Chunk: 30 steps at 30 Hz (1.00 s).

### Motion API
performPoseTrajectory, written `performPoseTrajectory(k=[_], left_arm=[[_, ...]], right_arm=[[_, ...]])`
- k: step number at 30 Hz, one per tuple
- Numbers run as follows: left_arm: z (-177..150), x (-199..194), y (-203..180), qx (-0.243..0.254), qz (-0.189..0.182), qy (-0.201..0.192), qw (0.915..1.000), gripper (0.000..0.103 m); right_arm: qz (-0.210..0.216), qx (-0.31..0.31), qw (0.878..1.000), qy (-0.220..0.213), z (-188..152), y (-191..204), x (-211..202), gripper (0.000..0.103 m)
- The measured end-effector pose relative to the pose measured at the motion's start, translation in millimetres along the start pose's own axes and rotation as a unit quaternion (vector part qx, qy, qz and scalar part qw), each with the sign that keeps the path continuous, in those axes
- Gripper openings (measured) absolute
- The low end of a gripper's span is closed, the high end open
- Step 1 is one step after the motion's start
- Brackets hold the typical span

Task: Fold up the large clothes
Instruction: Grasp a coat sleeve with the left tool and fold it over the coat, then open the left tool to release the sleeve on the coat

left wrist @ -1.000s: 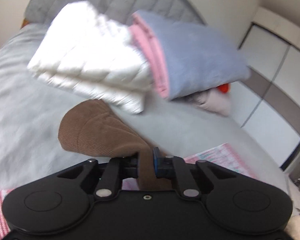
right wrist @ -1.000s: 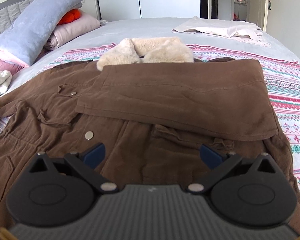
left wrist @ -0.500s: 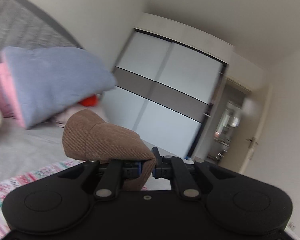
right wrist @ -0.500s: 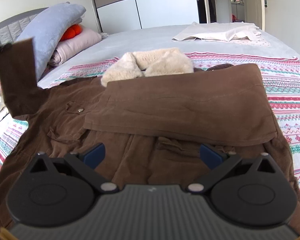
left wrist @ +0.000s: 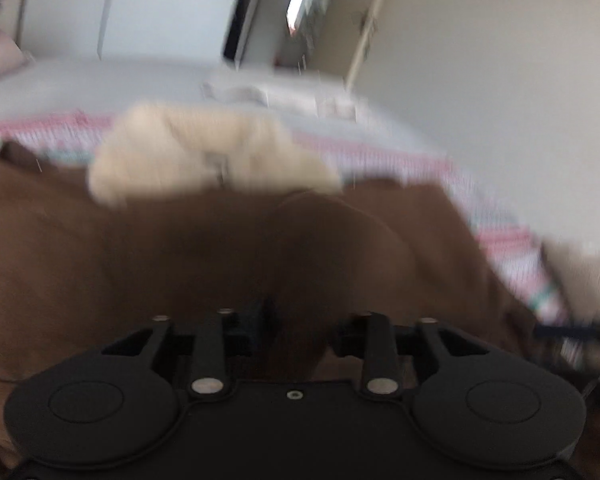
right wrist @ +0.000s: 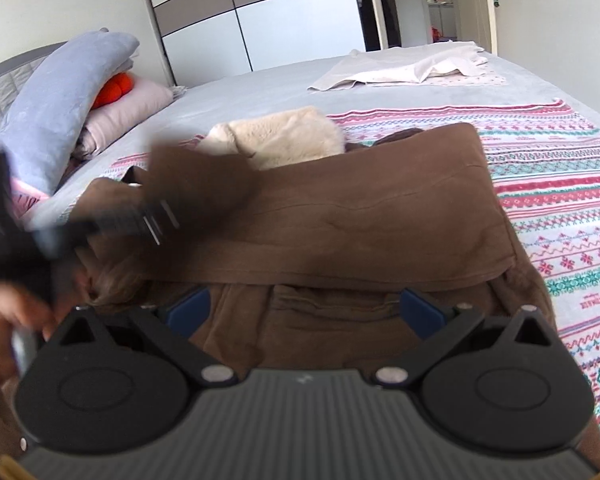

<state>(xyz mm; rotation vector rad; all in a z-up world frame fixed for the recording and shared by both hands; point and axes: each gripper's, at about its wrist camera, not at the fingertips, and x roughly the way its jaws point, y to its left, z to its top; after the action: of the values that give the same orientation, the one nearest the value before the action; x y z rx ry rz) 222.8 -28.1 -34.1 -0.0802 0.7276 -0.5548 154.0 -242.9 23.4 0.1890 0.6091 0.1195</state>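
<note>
Bedroom scene: a grey bed (right wrist: 268,84) with a striped blanket (right wrist: 560,200) spread over it, wardrobe doors at 12 o'clock, pillows (right wrist: 60,108) stacked at 10 o'clock. The coat (right wrist: 360,216), brown corduroy with a cream fleece collar (right wrist: 284,136), lies on the blanket right in front of both cameras. Its right side is already folded in flat over the middle, edge fairly straight.

The left tongs (left wrist: 296,328) are pinched on a brown sleeve (left wrist: 332,240), though that view is badly smeared, so how deep the bite goes can't be told. In the right view the same tongs show up as a blur at 9 o'clock, carrying the sleeve (right wrist: 196,184) above the coat's left half. The right tongs (right wrist: 306,308) gape wide with nothing in them, hovering over the lower front of the coat.

What could go sideways: corduroy is heavy, and a fast swing with a shallow pinch could let the sleeve slip out mid-air and land bunched. Dropping it too far across would rumple the folded flap, and dragging could pull the whole left side crooked. The idle right tongs also sit close enough to snag the fabric.
</note>
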Motion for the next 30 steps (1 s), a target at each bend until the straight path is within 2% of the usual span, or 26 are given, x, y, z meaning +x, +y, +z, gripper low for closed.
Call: performPoseTrajectory(k=[2,4,7,9,11,14,16,18,21,22,24,26,29,30], left_arm=[[-9.9,-8.3,-5.2,0.031,0.0,-0.022,0.9993,0.043],[-7.2,-22.3,-4.7,0.026,-0.008,-0.016,0.9995,0.065],[-7.2,-60.4,-6.1,0.045,-0.037,-0.049,0.9971,0.081],[-9.5,-86.0,-4.8,0.06,-0.045,-0.076,0.9943,0.081],[-8.9,-110.1,5.7,0.057,-0.037,-0.102,0.9925,0.081],[-9.7,-142.0,30.6,0.028,0.005,-0.133,0.9907,0.081],[-14.6,-160.1,51.8,0.004,0.038,-0.158,0.9867,0.079],[-20.7,-173.4,75.9,-0.019,0.051,-0.184,0.9814,0.078],[-21.4,-184.6,109.9,-0.061,0.086,-0.203,0.9736,0.078],[-23.0,-186.6,121.1,-0.081,0.085,-0.21,0.9706,0.078],[-27.9,-185.2,142.5,-0.127,0.079,-0.215,0.9651,0.078],[-32.4,-183.4,157.9,-0.16,0.099,-0.216,0.9581,0.078],[-37.9,-184.2,178.0,-0.197,0.115,-0.221,0.9484,0.072],[-39.2,-185.7,183.5,-0.209,0.115,-0.226,0.9446,0.07]], right_arm=[[0.0,0.003,1.0,-0.001,0.4,-2.0,-1.7,0.103],[-0.002,0.004,1.0,-0.003,0.2,-3.5,-2.9,0.103],[-0.003,0.008,1.0,-0.003,0.3,-5.6,-2.1,0.103],[0.001,0.013,1.0,-0.001,0.4,-6.3,-0.3,0.103],[0.013,0.026,1.0,0.001,1.9,-7.3,2.8,0.103],[0.062,0.071,0.996,0.007,5.1,-12.2,7.1,0.103],[0.092,0.099,0.991,0.012,8.4,-14.2,10.0,0.103],[0.114,0.119,0.986,0.017,13.7,-15.9,15.8,0.102],[0.119,0.154,0.98,0.033,27.6,-16.9,34.3,0.089],[0.123,0.165,0.978,0.043,32.7,-16.3,42.6,0.083],[0.122,0.189,0.972,0.062,42.8,-15.8,63.1,0.077],[0.11,0.213,0.967,0.079,50.3,-15.7,85.1,0.069],[0.113,0.242,0.957,0.111,51.1,-16.2,114.9,0.055],[0.115,0.244,0.956,0.118,50.3,-14.6,123.0,0.054]])
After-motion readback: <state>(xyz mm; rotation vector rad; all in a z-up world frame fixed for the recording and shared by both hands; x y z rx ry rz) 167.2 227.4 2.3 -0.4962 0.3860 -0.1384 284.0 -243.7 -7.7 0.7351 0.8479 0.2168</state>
